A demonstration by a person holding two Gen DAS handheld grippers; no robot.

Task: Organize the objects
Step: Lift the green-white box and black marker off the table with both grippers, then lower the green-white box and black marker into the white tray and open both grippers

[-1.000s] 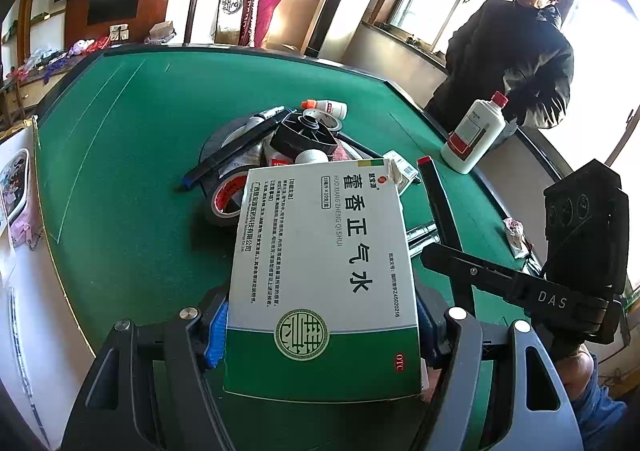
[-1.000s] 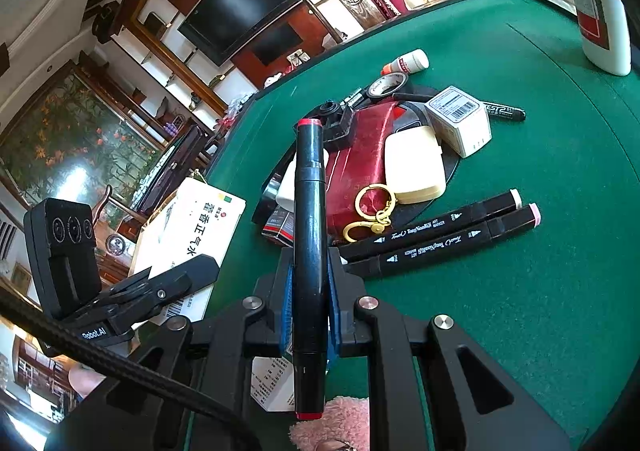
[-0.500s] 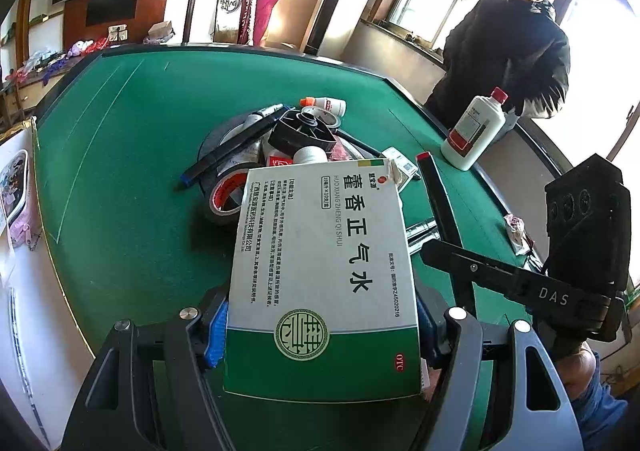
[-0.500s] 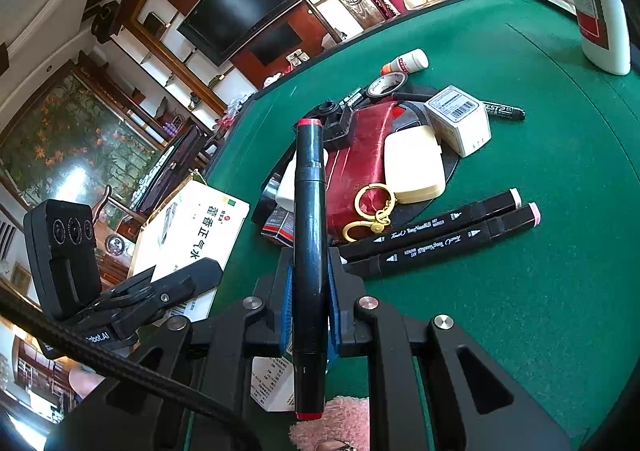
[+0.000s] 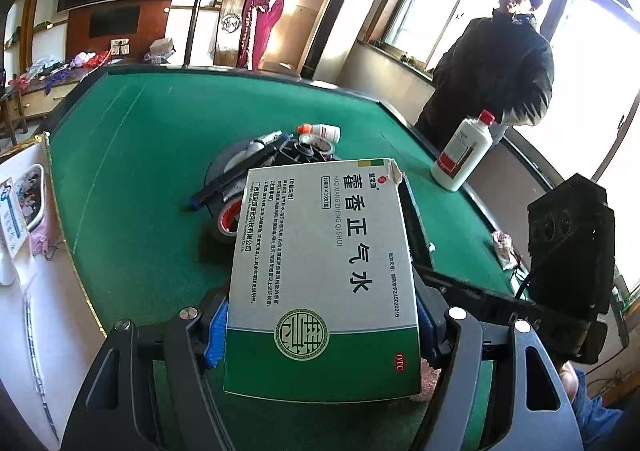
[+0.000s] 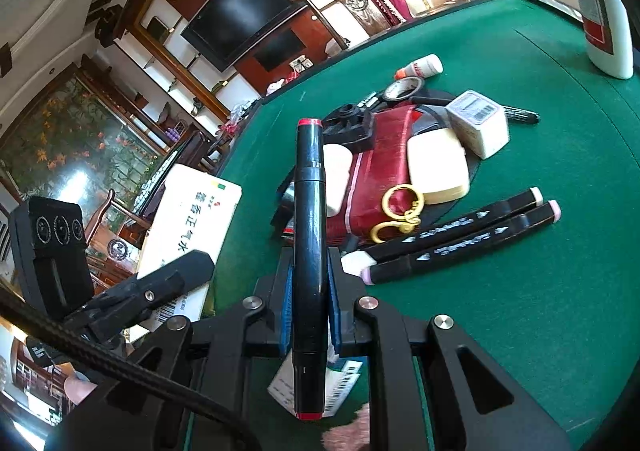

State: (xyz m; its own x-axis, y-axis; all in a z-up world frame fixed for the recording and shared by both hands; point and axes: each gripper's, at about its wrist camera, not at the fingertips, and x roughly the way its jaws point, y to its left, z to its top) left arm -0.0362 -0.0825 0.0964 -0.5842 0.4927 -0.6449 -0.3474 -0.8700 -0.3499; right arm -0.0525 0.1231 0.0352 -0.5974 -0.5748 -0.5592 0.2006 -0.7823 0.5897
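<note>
Little has shifted since the earlier frames: only the left wrist view has tipped slightly, so the heap of clutter (image 5: pixel 276 167) now sits more hidden behind the far edge of the medicine box (image 5: pixel 320 275), while the right wrist view matches its earlier picture. The left gripper (image 5: pixel 320 335) is clamped on the near, green end of that box, blue pads pressed to both long sides, carrying it flat above the green table (image 5: pixel 140 171), on the near side of the heap. The right gripper (image 6: pixel 310 315) is clenched on a black marker with red ends (image 6: pixel 308 251), held pointing toward the heap and just short of it. Beside the heap, on its near right, two more black markers (image 6: pixel 460 235) lie side by side, touching. A white bottle with a red cap (image 5: pixel 462 151) stands well beyond the heap near the table's far rim, where a person in a dark coat (image 5: pixel 496 71) waits. Judging by this, both hands are paused mid-carry with nothing set down yet; the held marker likely belongs with the pair.
</note>
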